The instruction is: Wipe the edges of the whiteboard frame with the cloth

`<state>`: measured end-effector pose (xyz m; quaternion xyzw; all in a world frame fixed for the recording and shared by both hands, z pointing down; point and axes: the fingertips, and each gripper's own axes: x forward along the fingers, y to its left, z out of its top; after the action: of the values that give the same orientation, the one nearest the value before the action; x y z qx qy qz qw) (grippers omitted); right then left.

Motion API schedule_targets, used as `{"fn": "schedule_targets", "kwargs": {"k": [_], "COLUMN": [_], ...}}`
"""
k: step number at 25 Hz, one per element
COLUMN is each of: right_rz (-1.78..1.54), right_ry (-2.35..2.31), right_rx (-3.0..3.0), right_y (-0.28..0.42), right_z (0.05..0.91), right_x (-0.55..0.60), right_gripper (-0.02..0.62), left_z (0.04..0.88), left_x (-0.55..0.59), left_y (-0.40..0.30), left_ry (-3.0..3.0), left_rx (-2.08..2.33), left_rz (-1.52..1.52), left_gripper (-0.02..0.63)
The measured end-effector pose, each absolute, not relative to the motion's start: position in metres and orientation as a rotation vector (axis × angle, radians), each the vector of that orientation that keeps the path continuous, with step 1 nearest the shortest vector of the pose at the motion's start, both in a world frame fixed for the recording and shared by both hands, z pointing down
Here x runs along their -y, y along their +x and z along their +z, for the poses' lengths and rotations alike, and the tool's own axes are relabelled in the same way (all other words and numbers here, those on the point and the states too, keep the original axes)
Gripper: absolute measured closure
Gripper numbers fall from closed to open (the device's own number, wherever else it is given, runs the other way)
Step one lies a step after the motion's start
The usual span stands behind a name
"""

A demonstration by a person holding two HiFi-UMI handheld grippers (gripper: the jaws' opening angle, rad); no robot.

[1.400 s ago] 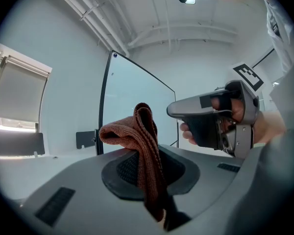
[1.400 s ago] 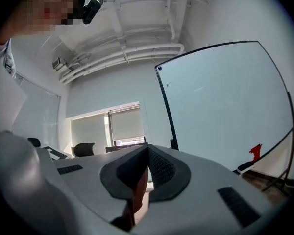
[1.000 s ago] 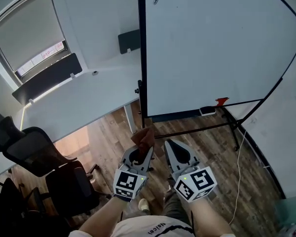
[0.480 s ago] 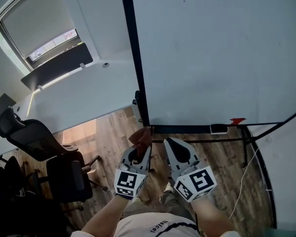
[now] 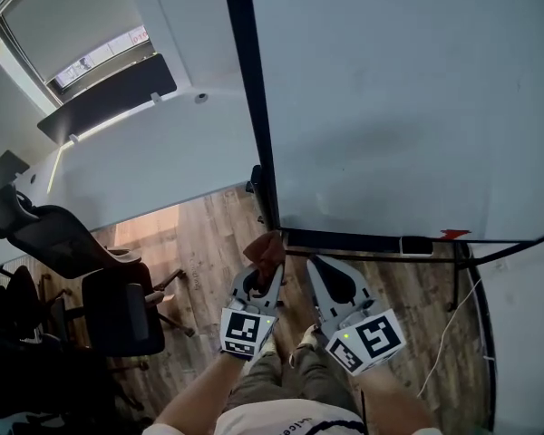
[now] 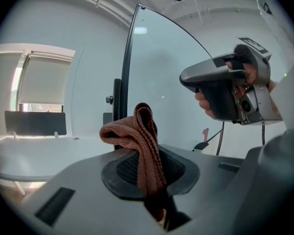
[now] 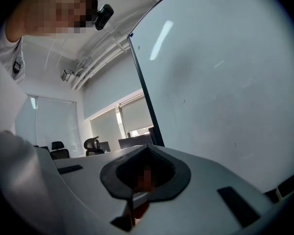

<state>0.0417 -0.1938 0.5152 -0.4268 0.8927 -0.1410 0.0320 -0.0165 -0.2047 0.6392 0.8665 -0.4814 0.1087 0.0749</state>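
A large whiteboard [image 5: 408, 107] on a rolling stand fills the upper right of the head view, and its black frame edge [image 5: 250, 107] runs down its left side to the bottom corner. My left gripper [image 5: 265, 263] is shut on a brown cloth [image 5: 267, 249], whose folded top sticks up between the jaws just below that corner. The same cloth [image 6: 139, 136] rises in front of the dark frame edge [image 6: 123, 89] in the left gripper view. Beside it my right gripper [image 5: 331, 277] is shut with nothing in it. The right gripper view looks up along the frame edge [image 7: 143, 89].
A long white desk [image 5: 136, 166] with a dark screen [image 5: 109, 98] stands left of the board. Black office chairs [image 5: 82, 279] sit at lower left. The board's tray holds an eraser [image 5: 415, 244] and a red marker [image 5: 453, 234]; the stand's legs and a white cable [image 5: 449, 333] cross the wooden floor.
The view has drawn closer to the whiteboard, so its lower left corner now sits just above the cloth. Both grippers keep their positions side by side, and the left still holds the cloth.
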Motion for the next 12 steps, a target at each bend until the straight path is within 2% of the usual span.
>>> {"fn": "schedule_targets", "kwargs": {"k": [12], "right_rz": [-0.432], "right_ry": [-1.366], "right_rx": [-2.690], "right_y": [0.030], "right_z": [0.562], "right_x": [0.229], "right_gripper": [0.592], "left_z": [0.733], "left_x": [0.248], "left_y": [-0.027], "left_ry": [2.583], "left_rx": [1.395], "left_rz": [0.367], "left_gripper": [0.540]}}
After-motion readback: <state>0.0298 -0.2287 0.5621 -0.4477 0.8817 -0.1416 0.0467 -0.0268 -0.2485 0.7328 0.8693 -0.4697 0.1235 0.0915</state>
